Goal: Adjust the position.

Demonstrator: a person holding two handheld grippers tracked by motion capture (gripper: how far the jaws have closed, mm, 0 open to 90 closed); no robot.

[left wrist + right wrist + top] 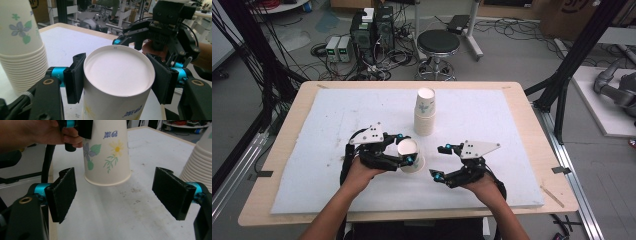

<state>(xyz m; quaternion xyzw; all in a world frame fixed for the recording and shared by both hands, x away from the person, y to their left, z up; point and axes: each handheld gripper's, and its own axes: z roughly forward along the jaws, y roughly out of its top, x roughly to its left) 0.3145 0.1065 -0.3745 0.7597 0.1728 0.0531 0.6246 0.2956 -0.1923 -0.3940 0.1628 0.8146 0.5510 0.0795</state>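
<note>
White foam sheeting [337,150] covers the wooden table [287,130], and behind it the workshop floor carries cables, computer towers [372,30] and a round stool [438,42]; on that sheet the work goes on.

The left gripper [404,148] is clamped on an upturned paper cup [411,155], its black pads pressing either side just under the base, which faces up at the camera in the left gripper view [117,72]; the right gripper view shows the cup's rim [107,181] hanging clear of the sheet, so the cup is carried, not resting. Gripping near the narrow base likely leaves the wide mouth free to drop over something or be taken from below.

The right gripper [438,162] stands wide and empty just beside the cup, jaws either side of the space below its rim, seemingly ready to receive it.

Farther up the sheet stands the stack of nested cups [425,112], upside down, the probable source or goal.

Printing on the held cup: blue and yellow flowers, and short blue characters, upside down and too blurred to read; a tiny mark on the base rim is also illegible.
</note>
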